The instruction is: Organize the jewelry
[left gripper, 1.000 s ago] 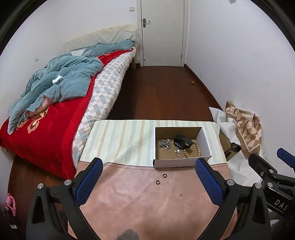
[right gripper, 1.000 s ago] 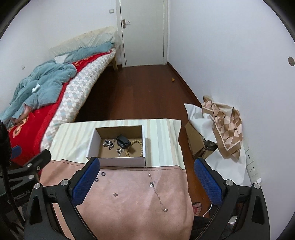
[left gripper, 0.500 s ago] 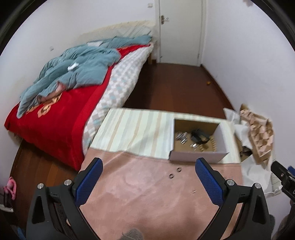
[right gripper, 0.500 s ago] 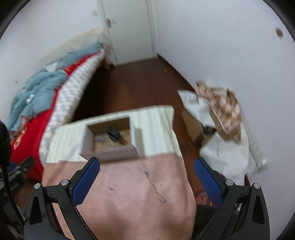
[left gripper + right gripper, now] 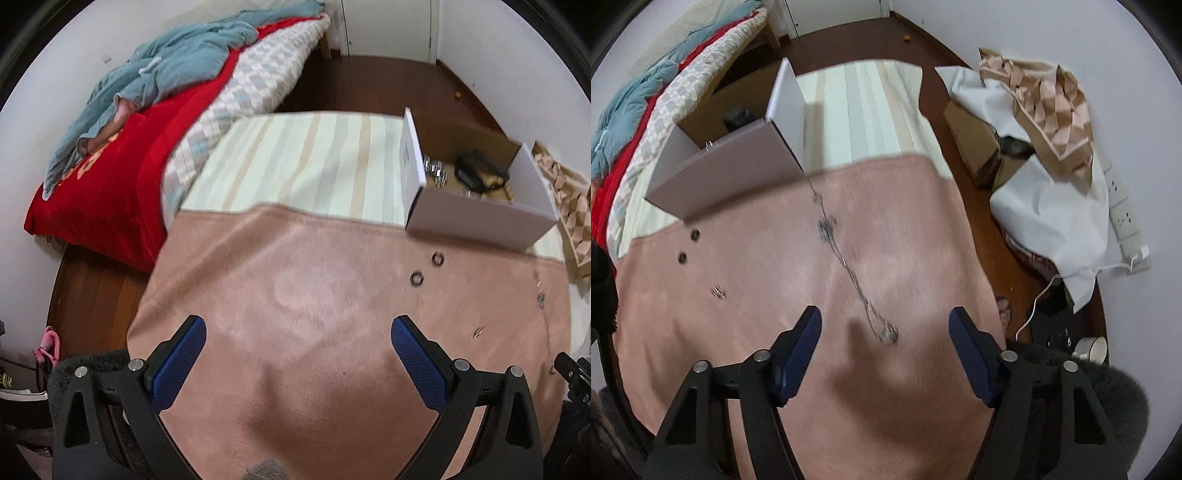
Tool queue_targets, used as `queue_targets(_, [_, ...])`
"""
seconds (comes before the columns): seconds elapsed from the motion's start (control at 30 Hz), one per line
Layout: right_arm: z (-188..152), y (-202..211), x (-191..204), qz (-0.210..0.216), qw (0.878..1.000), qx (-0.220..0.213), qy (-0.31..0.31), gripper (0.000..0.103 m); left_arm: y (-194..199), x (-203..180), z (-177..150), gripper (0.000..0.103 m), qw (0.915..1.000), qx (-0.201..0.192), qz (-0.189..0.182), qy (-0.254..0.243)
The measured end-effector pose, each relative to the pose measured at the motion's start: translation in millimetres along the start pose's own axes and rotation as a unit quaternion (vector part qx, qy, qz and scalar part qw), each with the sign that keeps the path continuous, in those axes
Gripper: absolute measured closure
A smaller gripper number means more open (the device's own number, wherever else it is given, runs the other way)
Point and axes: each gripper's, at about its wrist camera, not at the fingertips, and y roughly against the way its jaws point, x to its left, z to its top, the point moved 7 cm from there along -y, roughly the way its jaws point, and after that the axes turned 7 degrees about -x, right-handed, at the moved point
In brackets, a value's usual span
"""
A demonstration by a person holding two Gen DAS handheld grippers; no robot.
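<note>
1. The left gripper (image 5: 298, 334) is spread wide with nothing between its fingers.
2. The right gripper (image 5: 885, 325) is wide open too, holding nothing; the chain necklace (image 5: 849, 267) runs away from between its tips toward the box (image 5: 738, 162).
3. Two rings (image 5: 427, 268) lie ahead-right of the left gripper.

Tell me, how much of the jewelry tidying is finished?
Some is done: the box already holds several pieces. Nothing is in hand: the left hand-held gripper and right hand-held gripper are both open and empty, the right one just above the necklace's near end. Left on the pink cloth: that necklace, two rings and a small earring.
</note>
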Motion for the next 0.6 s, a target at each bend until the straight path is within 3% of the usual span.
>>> queue_targets(0.03, [-5, -3, 0, 0.000, 1.000, 0.004, 0.001, 0.048, -3, -3, -3, 0.001, 1.0000, 0.004, -0.002, -0.004])
queue_targets(0.17, [-13, -13, 1, -0.004, 1.000, 0.008, 0.011, 0.064, -12, -11, -12, 0.001, 0.9996, 0.015, -0.006, -0.022])
queue_targets(0.37, [-10, -12, 4, -0.012, 1.000, -0.015, 0.024, 0.076, -17, -16, -16, 0.001, 0.9991, 0.023, -0.013, -0.033])
queue_targets(0.4, [-10, -12, 4, -0.012, 1.000, -0.017, 0.022, 0.088, -17, -18, -16, 0.001, 0.9990, 0.023, -0.016, -0.033])
queue_targets(0.43, [-9, -13, 3, -0.007, 1.000, -0.016, 0.020, 0.091, -17, -21, -16, 0.001, 0.9989, 0.024, -0.022, -0.034])
queue_targets(0.6, [-8, -10, -2, 0.004, 1.000, -0.023, 0.010, 0.091, -18, -55, -24, 0.001, 0.9944, 0.041, -0.077, -0.059])
